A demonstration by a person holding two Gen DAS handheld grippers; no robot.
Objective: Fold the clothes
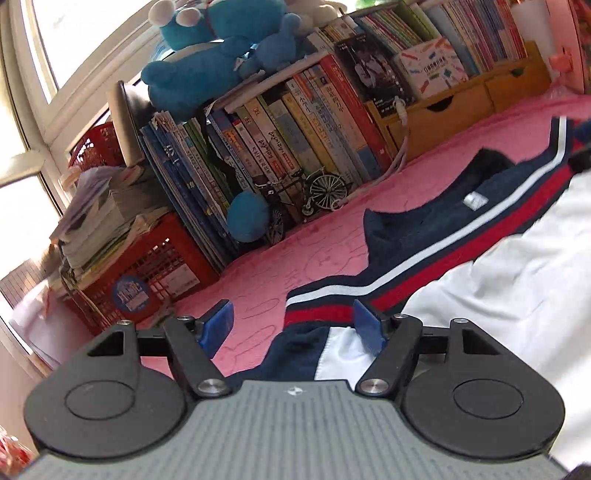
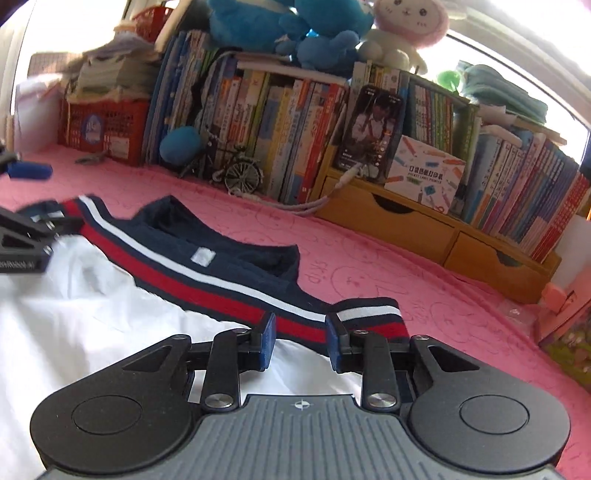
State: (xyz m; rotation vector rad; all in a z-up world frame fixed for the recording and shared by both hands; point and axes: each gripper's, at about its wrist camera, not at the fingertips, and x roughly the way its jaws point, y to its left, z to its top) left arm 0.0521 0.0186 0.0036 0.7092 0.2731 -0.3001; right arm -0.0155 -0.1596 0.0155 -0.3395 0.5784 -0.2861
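Note:
A white garment (image 1: 498, 280) with a navy collar (image 1: 424, 229) striped red and white lies on the pink cloth (image 1: 295, 254). My left gripper (image 1: 293, 325) is open low over the collar's left end, which lies between its blue pads untouched. In the right wrist view, my right gripper (image 2: 300, 339) sits at the collar's right end (image 2: 369, 317). Its pads stand a narrow gap apart with the red stripe flat between them, not pinched. One blue pad (image 2: 29, 171) of the left gripper shows at that view's left edge.
A row of books (image 2: 277, 122) lines the back, with plush toys (image 2: 295, 26) on top. A red crate (image 2: 107, 125) with stacked papers stands at the left, wooden drawers (image 2: 406, 221) at the right. A model bicycle (image 2: 236, 170) and a white cable (image 2: 295, 206) lie near the books.

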